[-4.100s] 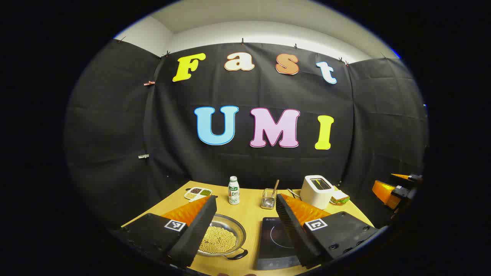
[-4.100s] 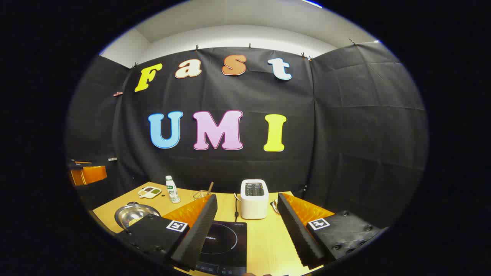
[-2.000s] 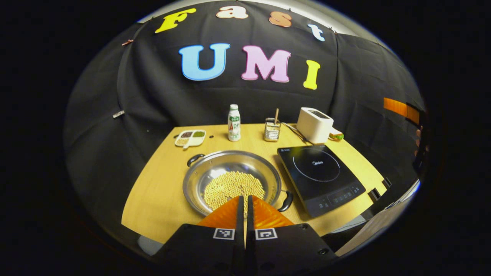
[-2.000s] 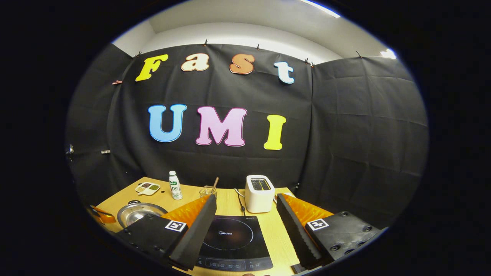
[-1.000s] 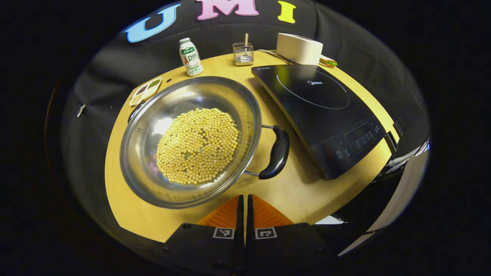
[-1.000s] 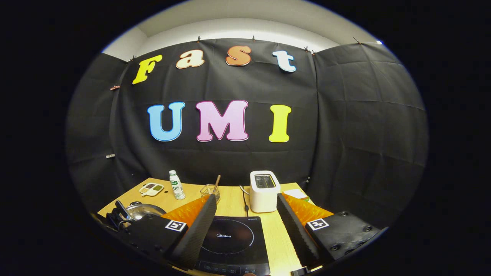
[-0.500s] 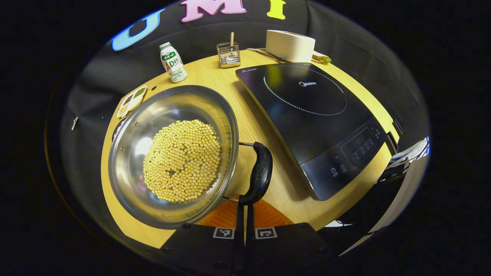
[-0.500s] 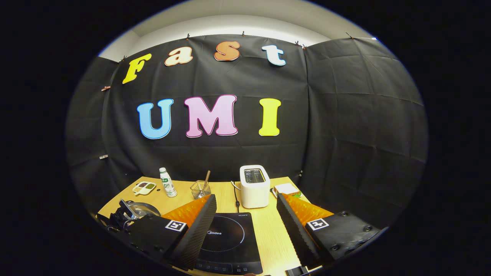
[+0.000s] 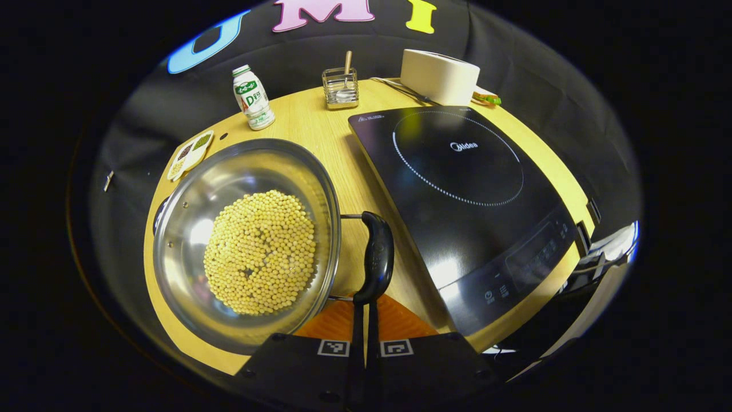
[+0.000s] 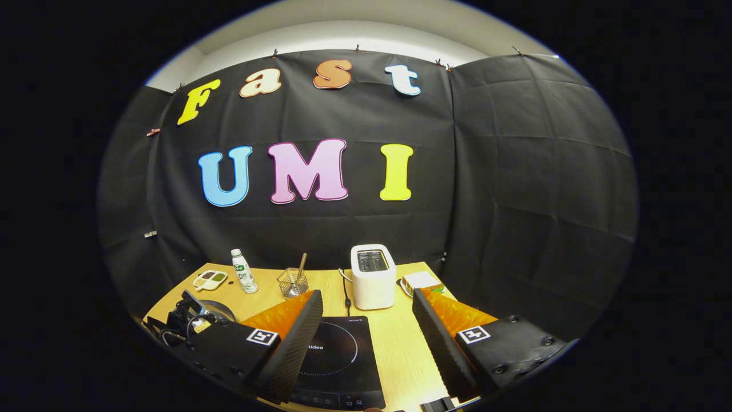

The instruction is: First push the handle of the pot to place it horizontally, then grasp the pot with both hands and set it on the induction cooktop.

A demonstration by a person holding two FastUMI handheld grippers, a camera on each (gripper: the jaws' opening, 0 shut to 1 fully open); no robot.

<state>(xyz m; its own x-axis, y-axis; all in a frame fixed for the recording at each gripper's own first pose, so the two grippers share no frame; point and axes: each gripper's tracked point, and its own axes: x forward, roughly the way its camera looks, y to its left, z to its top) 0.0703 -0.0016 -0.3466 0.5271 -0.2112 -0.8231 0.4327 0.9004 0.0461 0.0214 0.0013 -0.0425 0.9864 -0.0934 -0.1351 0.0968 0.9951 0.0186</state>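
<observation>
A steel pot full of yellow beans sits on the wooden table, left of the black induction cooktop. The pot's black side handle faces the cooktop. My left gripper is shut, its joined tips touching the near end of that handle. My right gripper hovers open above the cooktop, with nothing between its fingers. In the right gripper view the left gripper appears at the far left, over the pot.
At the table's back stand a small bottle, a wire basket holding a spoon, a white toaster and a sandwich. A small divided dish lies behind the pot. The table's near edge runs just below the cooktop's controls.
My left gripper shut, dropped to the pot and met its near handle. The pot has turned, swinging that handle toward the cooktop. My right gripper only drifted slightly and stays open.
</observation>
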